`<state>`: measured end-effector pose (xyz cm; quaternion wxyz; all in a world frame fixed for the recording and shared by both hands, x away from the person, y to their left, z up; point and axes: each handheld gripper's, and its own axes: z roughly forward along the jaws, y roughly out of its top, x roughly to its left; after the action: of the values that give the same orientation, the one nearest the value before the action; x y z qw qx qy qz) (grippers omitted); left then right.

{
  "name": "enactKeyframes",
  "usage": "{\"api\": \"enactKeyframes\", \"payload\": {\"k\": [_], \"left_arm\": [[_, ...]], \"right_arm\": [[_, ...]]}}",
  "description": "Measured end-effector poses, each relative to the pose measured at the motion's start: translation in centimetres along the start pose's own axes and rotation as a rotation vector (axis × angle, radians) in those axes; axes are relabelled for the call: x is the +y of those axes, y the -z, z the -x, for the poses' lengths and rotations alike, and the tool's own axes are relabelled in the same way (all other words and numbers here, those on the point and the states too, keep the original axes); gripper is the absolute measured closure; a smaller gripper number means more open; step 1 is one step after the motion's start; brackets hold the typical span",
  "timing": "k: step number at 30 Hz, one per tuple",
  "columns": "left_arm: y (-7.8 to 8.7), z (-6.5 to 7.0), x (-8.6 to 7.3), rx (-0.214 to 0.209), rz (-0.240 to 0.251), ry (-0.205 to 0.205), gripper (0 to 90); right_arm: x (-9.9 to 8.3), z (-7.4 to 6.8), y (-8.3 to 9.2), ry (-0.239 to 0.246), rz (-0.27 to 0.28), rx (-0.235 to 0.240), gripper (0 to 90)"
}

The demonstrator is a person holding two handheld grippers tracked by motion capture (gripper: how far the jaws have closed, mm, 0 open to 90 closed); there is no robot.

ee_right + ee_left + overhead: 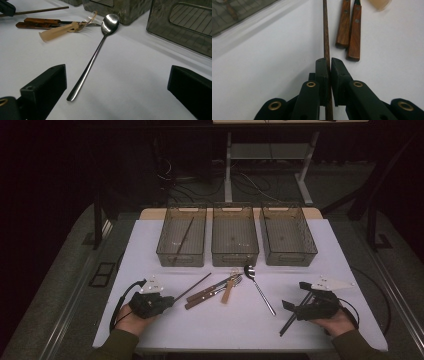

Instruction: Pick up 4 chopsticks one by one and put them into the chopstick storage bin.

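Observation:
My left gripper (172,298) (329,66) rests on the white table (220,325) at the front left, shut on a dark wooden chopstick (195,285) (326,32) that points toward the bins. My right gripper (296,295) (118,75) sits at the front right, open, with nothing between its jaws. A metal spoon (260,290) (100,47) lies just ahead of it, bowl toward the bins. Two wooden-handled pieces (205,295) (349,27), a knife and a fork, lie beside the held chopstick. A pale handled utensil (229,290) (57,31) lies across them.
Three translucent grey bins stand in a row at the back: left (181,257), middle (235,257), right (290,257). A chopstick (184,237) lies in the left bin. A thin dark stick (286,326) lies by my right gripper. The table's front edge is close to both hands.

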<state>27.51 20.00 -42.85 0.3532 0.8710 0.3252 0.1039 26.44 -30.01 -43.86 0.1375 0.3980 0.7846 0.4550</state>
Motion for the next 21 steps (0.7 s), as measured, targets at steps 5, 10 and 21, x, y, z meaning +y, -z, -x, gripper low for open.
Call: {"api": "enactKeyframes", "payload": {"k": [5,10,21], "left_arm": [[0.2,0.0,0.4,-0.006,0.024,0.001,84.1],[0.4,-0.3,0.9,-0.015,0.058,0.014,84.1],[0.8,-0.7,1.7,-0.022,0.122,0.034,84.1]], "right_arm": [[0.0,0.0,0.0,0.002,0.000,0.000,2.4],[0.0,0.0,0.0,0.005,-0.002,0.000,2.4],[0.0,0.0,-0.1,0.007,-0.004,0.002,2.4]]}}
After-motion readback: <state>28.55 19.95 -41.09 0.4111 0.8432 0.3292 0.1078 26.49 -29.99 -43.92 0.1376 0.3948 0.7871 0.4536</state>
